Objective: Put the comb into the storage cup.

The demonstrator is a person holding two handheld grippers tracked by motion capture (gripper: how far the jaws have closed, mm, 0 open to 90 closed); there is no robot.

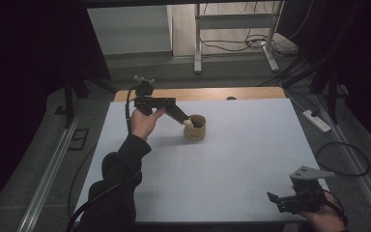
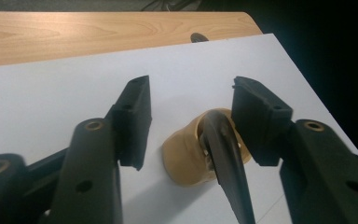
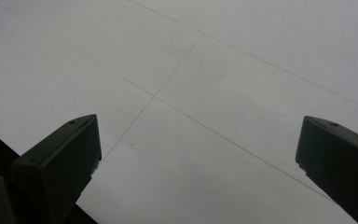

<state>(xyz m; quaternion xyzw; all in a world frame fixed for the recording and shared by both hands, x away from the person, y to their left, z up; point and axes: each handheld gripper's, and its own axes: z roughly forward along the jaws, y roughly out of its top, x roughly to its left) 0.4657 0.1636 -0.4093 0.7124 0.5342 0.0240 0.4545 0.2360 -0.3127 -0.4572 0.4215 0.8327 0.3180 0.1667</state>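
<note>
I am holding the left hand-held gripper [image 1: 187, 121], released, over the cup [image 1: 195, 127] lying at its 4 o'clock, the dark stick [image 2: 223, 154] leaning between the jaws.

Upright tan cup [image 1: 195, 127], dark utensil [image 2: 226, 158] inside

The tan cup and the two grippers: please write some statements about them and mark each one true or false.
1. The tan cup stands on the white table sheet. True.
2. The left gripper has its jaws shut. False: they stand apart.
3. A dark handle leans out of the cup. True.
4. The right gripper holds the cup. False: its open jaws have nothing between them, above bare sheet.
5. The cup lies tipped on its side. False: it stands upright.
</note>
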